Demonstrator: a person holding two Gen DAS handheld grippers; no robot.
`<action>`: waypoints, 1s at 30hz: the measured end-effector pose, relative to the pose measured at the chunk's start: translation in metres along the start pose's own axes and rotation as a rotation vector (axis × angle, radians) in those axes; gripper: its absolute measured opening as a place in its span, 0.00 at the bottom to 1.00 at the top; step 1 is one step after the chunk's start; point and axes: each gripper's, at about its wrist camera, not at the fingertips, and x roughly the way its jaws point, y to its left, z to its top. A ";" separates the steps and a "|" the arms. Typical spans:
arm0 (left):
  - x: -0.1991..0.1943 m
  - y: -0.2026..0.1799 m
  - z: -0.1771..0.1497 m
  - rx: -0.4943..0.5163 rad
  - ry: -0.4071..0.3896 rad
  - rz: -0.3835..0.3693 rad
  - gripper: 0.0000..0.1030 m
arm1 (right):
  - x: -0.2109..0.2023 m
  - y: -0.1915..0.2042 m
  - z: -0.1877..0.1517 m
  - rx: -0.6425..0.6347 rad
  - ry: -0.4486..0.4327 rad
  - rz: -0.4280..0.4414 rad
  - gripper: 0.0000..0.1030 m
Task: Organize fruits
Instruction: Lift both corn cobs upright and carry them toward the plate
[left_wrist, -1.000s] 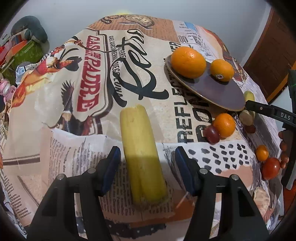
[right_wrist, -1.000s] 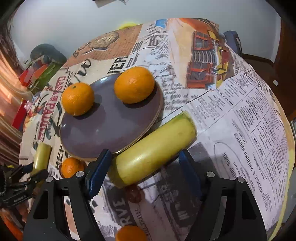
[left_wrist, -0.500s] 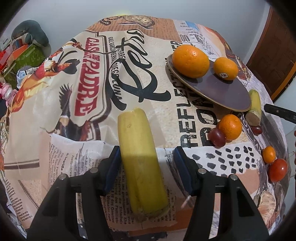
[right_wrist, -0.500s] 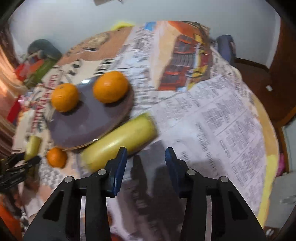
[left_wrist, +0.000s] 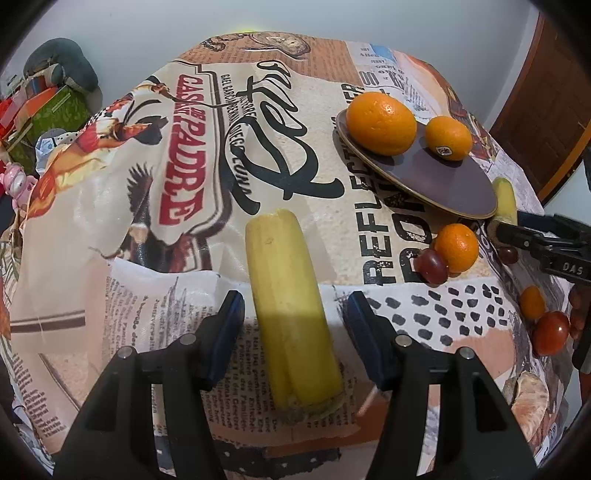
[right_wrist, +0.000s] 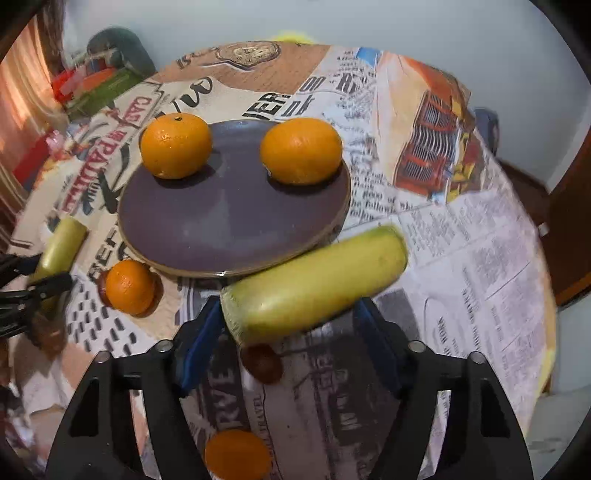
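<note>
Left wrist view: left gripper (left_wrist: 294, 314) has its jaws apart, straddling a banana piece (left_wrist: 291, 314) that lies flat on the printed tablecloth (left_wrist: 177, 184); clear gaps on both sides, neither pad touches it. Pose nearly the same as 0.5 s ago and 1 s ago, banana in the same spot. Purple plate (left_wrist: 436, 177) sits far right with a large orange (left_wrist: 380, 123) and a smaller stickered orange (left_wrist: 448, 137) on it. In front of the plate, on the cloth: a mandarin (left_wrist: 456, 247) touching a dark grape (left_wrist: 431, 266). Right gripper (left_wrist: 517, 227) enters from the right edge at the cut end of a second banana piece (left_wrist: 505, 199) beside the plate rim; 0.5 s ago only its tip showed, further out. Small orange fruit (left_wrist: 532, 302) and a red tomato (left_wrist: 550, 332) sit near the right edge.

Right wrist view: right gripper (right_wrist: 284, 332) is wide apart around the second banana piece (right_wrist: 314, 284), which lies slantwise just beside the plate (right_wrist: 229, 221) front rim. Whether the pads touch it cannot be told. 0.5 s ago the jaws were nearly together and pulled back short of the banana; now they've spread and come in around it, much like 1 s ago. Two oranges (right_wrist: 176, 144) (right_wrist: 301, 149) are on the plate's far side, unmoved. A grape (right_wrist: 262, 363) lies under the banana between the fingers. Left gripper (right_wrist: 37, 280) shows at the left edge around its banana.
</note>
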 end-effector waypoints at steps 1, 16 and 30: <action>0.000 0.001 0.000 -0.002 -0.001 -0.003 0.57 | -0.005 -0.007 -0.001 0.017 -0.006 0.013 0.54; 0.011 0.009 0.014 -0.051 0.006 -0.039 0.36 | -0.046 -0.051 -0.014 0.060 -0.050 -0.076 0.42; 0.024 0.003 0.027 -0.016 0.005 -0.025 0.35 | 0.015 -0.074 0.030 0.231 -0.037 -0.054 0.53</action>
